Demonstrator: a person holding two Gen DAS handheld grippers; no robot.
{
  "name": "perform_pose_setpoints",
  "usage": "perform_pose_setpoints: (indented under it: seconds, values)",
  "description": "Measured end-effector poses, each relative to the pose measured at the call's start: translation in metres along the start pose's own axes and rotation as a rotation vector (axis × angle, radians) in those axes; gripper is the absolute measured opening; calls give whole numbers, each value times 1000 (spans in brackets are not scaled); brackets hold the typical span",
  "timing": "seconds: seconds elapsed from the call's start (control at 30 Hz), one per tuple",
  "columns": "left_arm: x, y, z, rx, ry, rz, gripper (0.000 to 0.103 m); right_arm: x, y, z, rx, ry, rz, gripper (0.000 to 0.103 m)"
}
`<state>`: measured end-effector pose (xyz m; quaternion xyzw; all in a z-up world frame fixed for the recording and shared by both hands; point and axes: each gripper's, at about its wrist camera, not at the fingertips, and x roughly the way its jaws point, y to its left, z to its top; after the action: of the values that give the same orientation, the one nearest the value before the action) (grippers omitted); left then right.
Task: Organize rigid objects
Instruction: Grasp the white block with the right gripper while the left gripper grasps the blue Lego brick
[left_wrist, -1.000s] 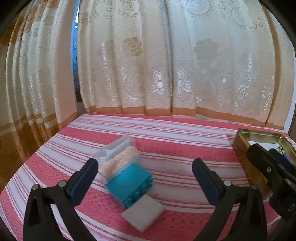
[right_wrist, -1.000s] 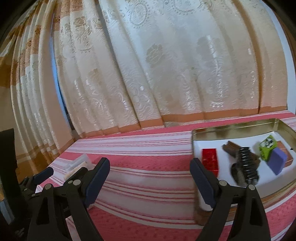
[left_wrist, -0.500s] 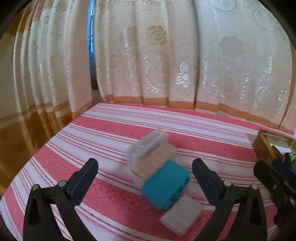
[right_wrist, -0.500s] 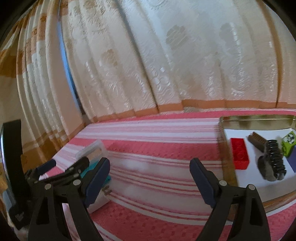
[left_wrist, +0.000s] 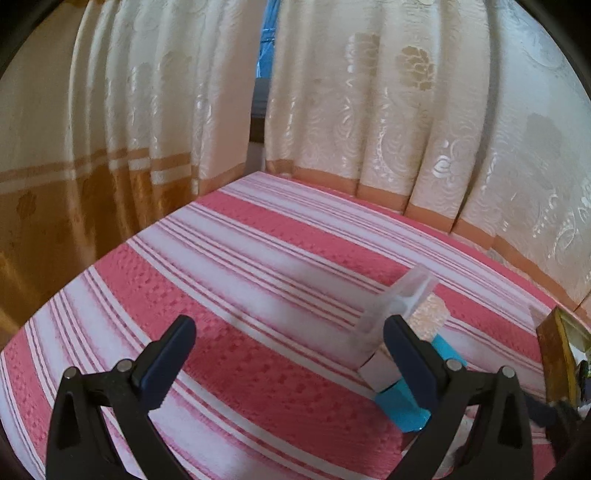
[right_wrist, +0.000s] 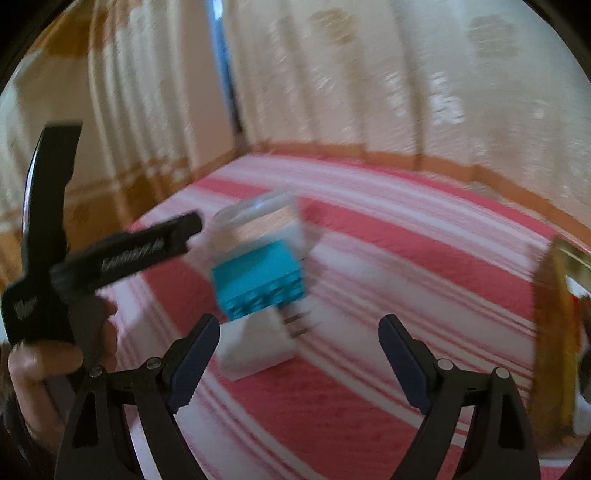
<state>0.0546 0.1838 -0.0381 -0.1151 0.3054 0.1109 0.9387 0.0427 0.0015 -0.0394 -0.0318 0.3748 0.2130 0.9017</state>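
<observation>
The striped surface (left_wrist: 258, 280) carries a gold tin (right_wrist: 554, 332) at its right edge and a small cluster nearer the left edge: clear box (left_wrist: 399, 306), white block (right_wrist: 258, 350), teal brick (right_wrist: 258, 284). Right tool (right_wrist: 299, 339) hangs wide open and empty before the brick; left tool (left_wrist: 290, 350) is open too. Approach step, apparently; next comes lowering and closing squarely on the brick.

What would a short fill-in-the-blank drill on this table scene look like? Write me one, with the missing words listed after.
1. The building brick in the pile is coloured ____.
2. The right claw has its jaws ____, with nothing gripped.
3. The cloth under everything has pink and ____ stripes.
4. The gold tin sits at the ____ edge of the right wrist view.

Missing words: teal; open; white; right
</observation>
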Motion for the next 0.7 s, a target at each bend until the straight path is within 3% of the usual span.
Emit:
perform_pose_setpoints:
  seconds: [0.2, 0.27, 0.4, 0.5, 0.7]
  values:
    - [1, -2, -1, 12, 3, -1, 103, 23, 17, -1, -73, 111, 63, 89]
    - [1, -4, -1, 21, 5, -3, 103, 28, 17, -1, -78, 135, 61, 77]
    - [1, -4, -1, 22, 4, -12, 103, 26, 15, -2, -67, 125, 51, 57]
    - [-2, -4, -2, 26, -7, -37, 103, 24, 5, -2, -28, 116, 67, 55]
    - [-16, -19, -4, 105, -67, -87, 103, 6, -23, -1, 48, 39, -20, 51]
